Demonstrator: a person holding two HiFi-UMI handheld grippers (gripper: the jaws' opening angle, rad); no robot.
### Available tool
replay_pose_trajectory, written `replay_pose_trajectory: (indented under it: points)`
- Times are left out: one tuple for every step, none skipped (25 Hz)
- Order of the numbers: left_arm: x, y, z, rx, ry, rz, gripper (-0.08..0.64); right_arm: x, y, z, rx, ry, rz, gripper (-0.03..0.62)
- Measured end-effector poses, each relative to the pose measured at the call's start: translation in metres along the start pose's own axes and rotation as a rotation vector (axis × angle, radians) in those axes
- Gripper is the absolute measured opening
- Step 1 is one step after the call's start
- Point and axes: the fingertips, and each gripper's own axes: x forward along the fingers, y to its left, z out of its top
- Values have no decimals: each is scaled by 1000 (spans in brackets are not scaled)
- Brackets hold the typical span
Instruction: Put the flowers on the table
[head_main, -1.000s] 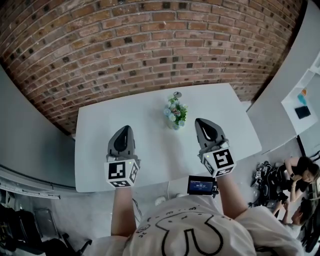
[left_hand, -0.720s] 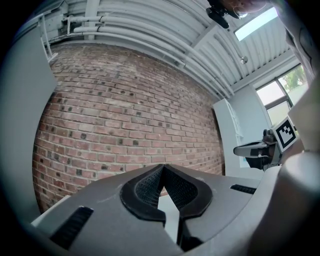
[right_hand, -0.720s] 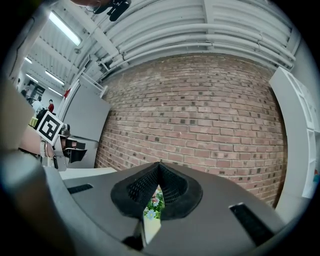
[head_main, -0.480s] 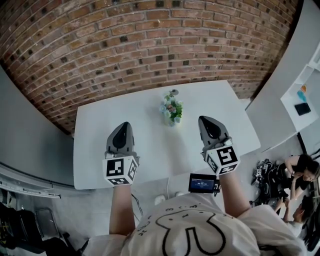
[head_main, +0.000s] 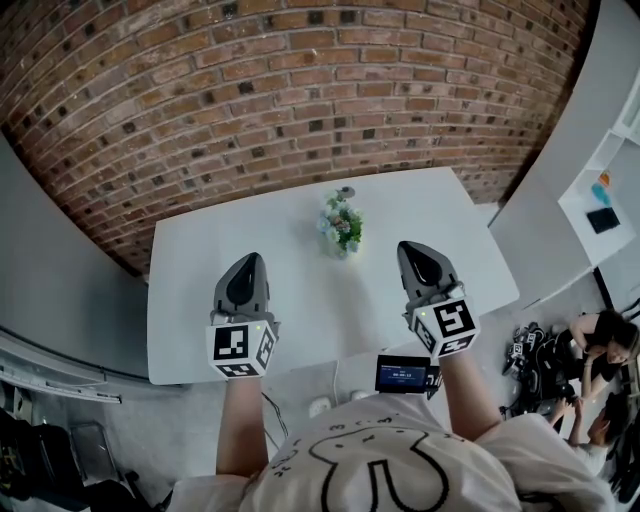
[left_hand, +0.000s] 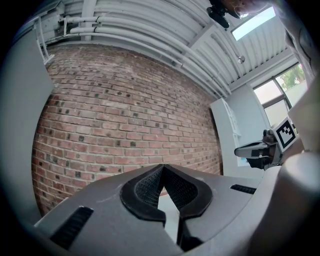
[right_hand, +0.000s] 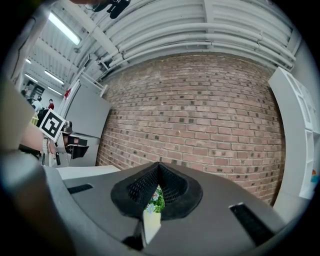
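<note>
Both sets of fingers are closed and empty, left gripper (head_main: 248, 262) and right gripper (head_main: 414, 250) hovering lower centre. Flowers (head_main: 341, 224) stand mid-frame on the bench (head_main: 200, 270); the right gripper view shows only a sliver of them.

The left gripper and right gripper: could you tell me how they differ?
The right gripper sights the flowers past its jaws; the left gripper sees only table and brick wall. The left gripper hangs left of the flowers, the right gripper to their right. Both are shut and empty.
</note>
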Motion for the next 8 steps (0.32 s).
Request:
replay_pose_trajectory:
  points:
    - [-1, 0, 1, 1, -1, 0, 9, -1, 0, 0, -3, 3, 1, 15]
    - [-1, 0, 1, 1, -1, 0, 9, -1, 1, 0, -6, 6, 3, 15]
    - [-2, 0, 2, 0, -2, 0, 9, -2, 1, 1, -9, 9, 4, 15]
    - [-3, 0, 2, -1, -2, 0, 9, -2, 2, 1, -10, 11, 5, 15]
    - [-3, 0, 2, -2, -3, -1, 9, -3, 1, 1, -9, 13, 4, 15]
    - [-3, -1, 2, -3, -3, -1, 9, -4, 1, 0, -8, 13, 2, 15]
    - [-4, -1, 2, -3, -3, -2, 9, -4, 1, 0, -7, 14, 1, 15]
    - [-4, -2, 2, -3, -3, -2, 9, -5, 0, 0, -5, 14, 0, 15]
